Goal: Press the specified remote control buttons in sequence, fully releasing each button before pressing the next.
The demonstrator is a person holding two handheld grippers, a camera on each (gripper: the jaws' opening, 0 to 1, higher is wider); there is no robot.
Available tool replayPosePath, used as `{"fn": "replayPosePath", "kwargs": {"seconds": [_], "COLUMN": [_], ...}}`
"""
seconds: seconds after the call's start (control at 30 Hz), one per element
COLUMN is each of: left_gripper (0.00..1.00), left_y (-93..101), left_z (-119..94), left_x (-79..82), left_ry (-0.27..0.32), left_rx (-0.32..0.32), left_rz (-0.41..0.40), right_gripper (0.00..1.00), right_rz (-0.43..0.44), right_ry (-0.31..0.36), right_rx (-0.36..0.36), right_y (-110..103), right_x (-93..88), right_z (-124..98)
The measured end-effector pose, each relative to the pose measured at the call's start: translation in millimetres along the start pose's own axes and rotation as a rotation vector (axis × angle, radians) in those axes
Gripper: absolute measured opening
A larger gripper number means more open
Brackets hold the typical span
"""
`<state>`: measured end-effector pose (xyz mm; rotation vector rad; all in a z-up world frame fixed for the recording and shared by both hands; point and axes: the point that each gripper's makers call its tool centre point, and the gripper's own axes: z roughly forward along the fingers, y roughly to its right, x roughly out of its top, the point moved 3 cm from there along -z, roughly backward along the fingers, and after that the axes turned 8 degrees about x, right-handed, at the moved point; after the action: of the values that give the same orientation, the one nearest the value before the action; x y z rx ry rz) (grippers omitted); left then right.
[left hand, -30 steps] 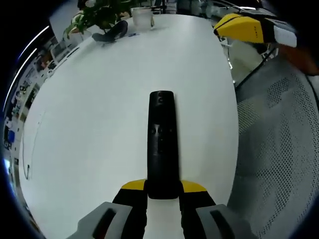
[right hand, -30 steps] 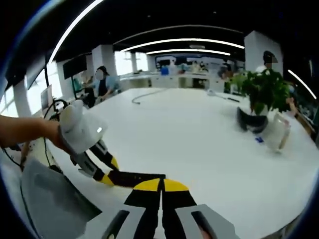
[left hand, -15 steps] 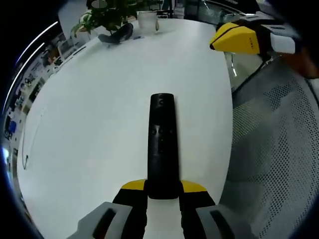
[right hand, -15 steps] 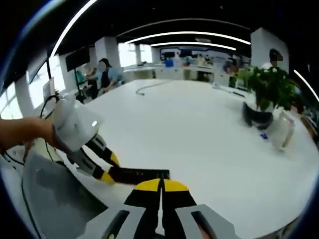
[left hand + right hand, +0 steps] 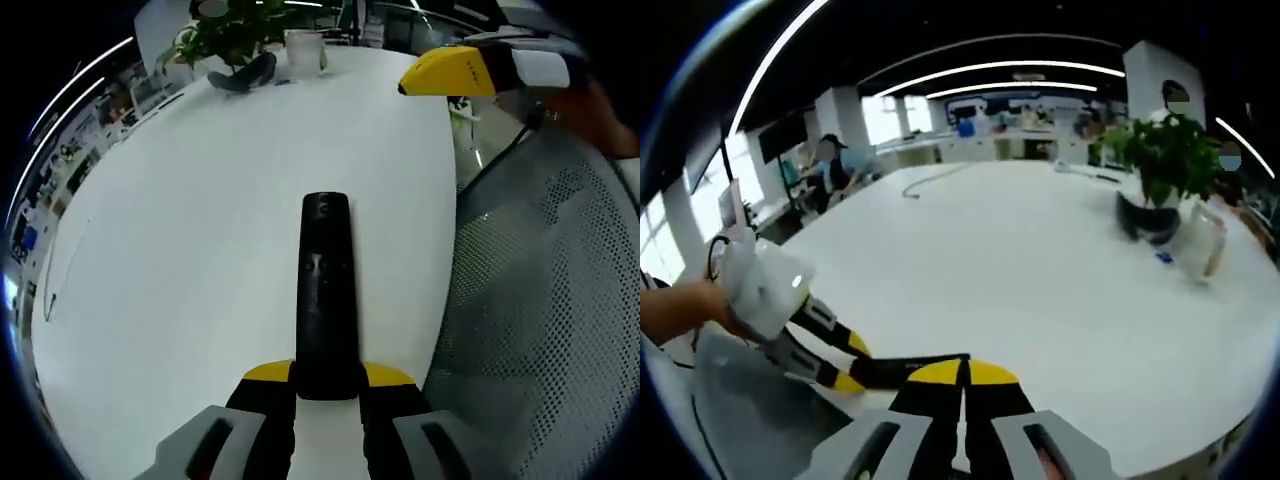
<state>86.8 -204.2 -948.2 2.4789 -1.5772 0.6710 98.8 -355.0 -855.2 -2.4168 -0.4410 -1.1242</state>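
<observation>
A long black remote control (image 5: 325, 285) points away from me over the white table (image 5: 200, 200), its near end clamped between the yellow-tipped jaws of my left gripper (image 5: 328, 378). In the right gripper view the same remote (image 5: 910, 366) shows edge-on, held by the left gripper (image 5: 845, 380) in a person's hand at the left. My right gripper (image 5: 964, 375) has its jaws pressed together with nothing between them, just above the remote. The right gripper (image 5: 420, 82) also appears at the upper right of the left gripper view, hovering over the table edge.
A potted plant (image 5: 1165, 160), a dark object (image 5: 1145, 225) and a clear cup (image 5: 1200, 245) stand at the table's far side. A cable (image 5: 930, 180) lies far back. A grey mesh chair (image 5: 540, 300) sits beside the table edge. People sit in the background.
The right gripper has slid left and further over the table in the left gripper view. The left gripper holding the remote has dropped lower and left in the right gripper view.
</observation>
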Motion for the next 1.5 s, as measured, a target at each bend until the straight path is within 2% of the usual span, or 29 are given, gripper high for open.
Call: {"fn": "replayPosePath", "kwargs": {"seconds": [0.1, 0.27, 0.4, 0.47, 0.57, 0.67, 0.9, 0.97, 1.07, 1.13, 1.17, 1.23, 1.27, 1.33, 1.43, 1.5], "left_gripper": [0.23, 0.23, 0.23, 0.23, 0.23, 0.23, 0.24, 0.24, 0.24, 0.24, 0.24, 0.24, 0.24, 0.24, 0.24, 0.24], "left_y": [5.1, 9.5, 14.0, 14.3, 15.9, 17.6, 18.0, 18.3, 19.4, 19.1, 19.0, 19.0, 18.8, 18.1, 18.5, 18.8], "left_z": [-2, -4, -4, -4, -5, -5, -5, -5, -4, -4, -4, -5, -5, -5, -4, -4], "left_x": [-2.6, -4.6, -5.1, -5.2, -5.7, -6.2, -8.2, -8.7, -9.2, -9.2, -9.0, -8.6, -8.9, -9.1, -8.5, -8.4], "left_ry": [0.028, 0.082, 0.102, 0.114, 0.139, 0.16, 0.225, 0.251, 0.302, 0.307, 0.307, 0.315, 0.32, 0.328, 0.333, 0.333], "left_rx": [-0.02, -0.02, -0.022, -0.014, -0.007, 0.004, 0.01, 0.01, 0.015, 0.015, 0.014, 0.011, 0.008, 0.0, -0.004, -0.001], "left_rz": [0.015, -0.03, -0.027, -0.036, -0.056, -0.072, -0.086, -0.084, -0.092, -0.088, -0.089, -0.097, -0.096, -0.104, -0.109, -0.103], "right_gripper": [0.0, 0.0, 0.0, 0.0, 0.0, 0.0, 0.0, 0.0, 0.0, 0.0, 0.0, 0.0, 0.0, 0.0, 0.0, 0.0], "right_rz": [0.004, -0.02, 0.016, 0.04, 0.109, 0.101, 0.153, 0.175, 0.221, 0.247, 0.26, 0.279, 0.297, 0.305, 0.283, 0.292], "right_ry": [-0.01, -0.03, -0.062, -0.096, -0.185, -0.141, -0.203, -0.227, -0.257, -0.277, -0.31, -0.262, -0.28, -0.362, -0.367, -0.38], "right_rx": [-0.007, 0.003, 0.037, 0.039, 0.099, 0.112, 0.137, 0.134, 0.102, 0.102, 0.109, 0.12, 0.122, 0.103, 0.074, 0.08], "right_y": [0, -3, -7, -6, -11, -9, -2, 0, 5, 6, 5, 6, 6, 9, 12, 13], "right_x": [-1.7, -4.0, -6.0, -10.3, -18.5, -6.9, 3.3, -0.2, -18.7, -28.6, -29.3, -23.0, -27.3, -38.5, -40.9, -43.1], "right_z": [1, 3, 7, 10, 15, 21, 56, 67, 73, 70, 67, 69, 71, 74, 75, 76]}}
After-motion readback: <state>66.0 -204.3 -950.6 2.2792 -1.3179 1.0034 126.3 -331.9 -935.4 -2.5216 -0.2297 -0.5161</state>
